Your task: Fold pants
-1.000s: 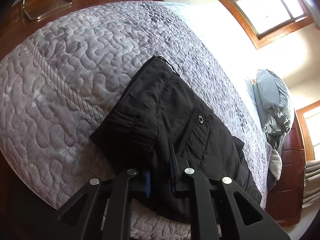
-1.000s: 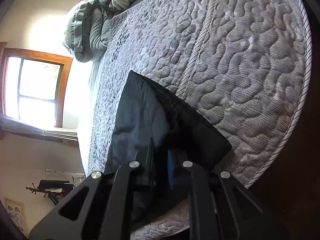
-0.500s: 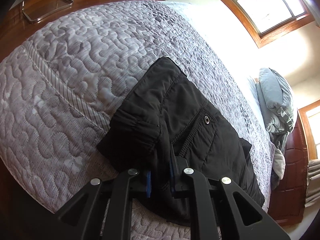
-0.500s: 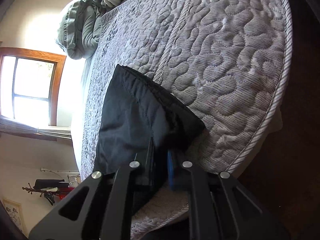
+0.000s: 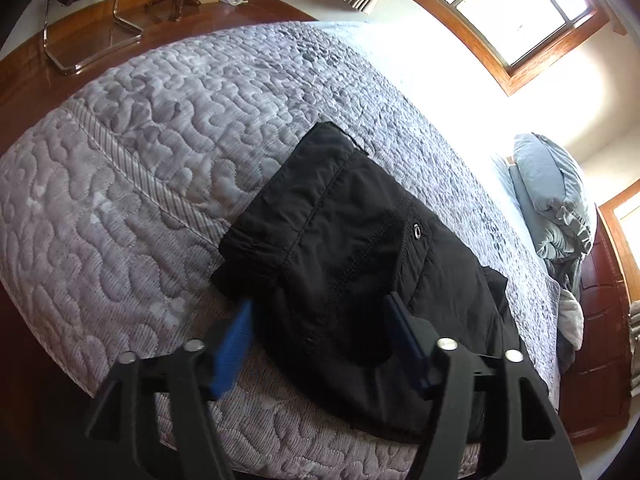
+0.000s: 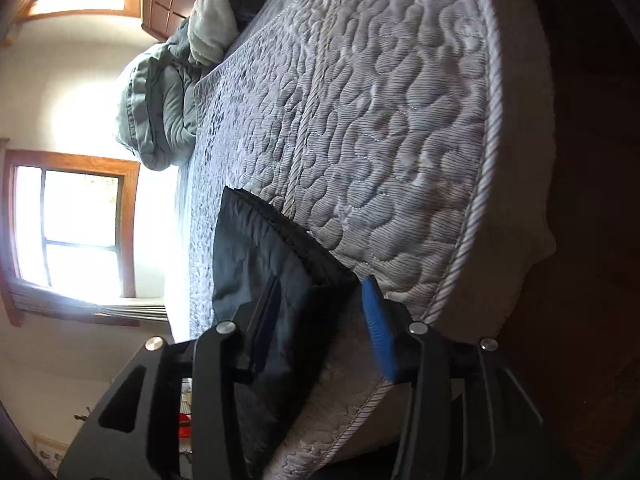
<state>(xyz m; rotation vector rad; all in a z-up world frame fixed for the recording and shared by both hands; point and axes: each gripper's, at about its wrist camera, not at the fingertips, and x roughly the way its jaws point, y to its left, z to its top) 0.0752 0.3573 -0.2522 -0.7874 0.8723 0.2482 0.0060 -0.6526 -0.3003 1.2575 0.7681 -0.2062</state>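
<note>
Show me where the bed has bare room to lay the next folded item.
Free: the quilt between the black pants and the foot-end edge nearest the chair. Crowded: the head end, with bunched grey bedding.

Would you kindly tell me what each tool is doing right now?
Left tool: open, just released the black pants.
Right tool: open, just released the pants too.

The pants [image 5: 352, 264] are black, with one small silver eyelet [image 5: 417, 233]. They lie on a quilt [image 5: 132, 208] of pale grey-lilac, stitched all over in winding, squiggly lines, with a ribbed stripe across it. Each tool is black with blue pads [image 5: 234, 344]. The pillows [image 6: 160, 120] are grey-green, and the window frames [image 6: 128, 224] are orange-brown wood.
</note>
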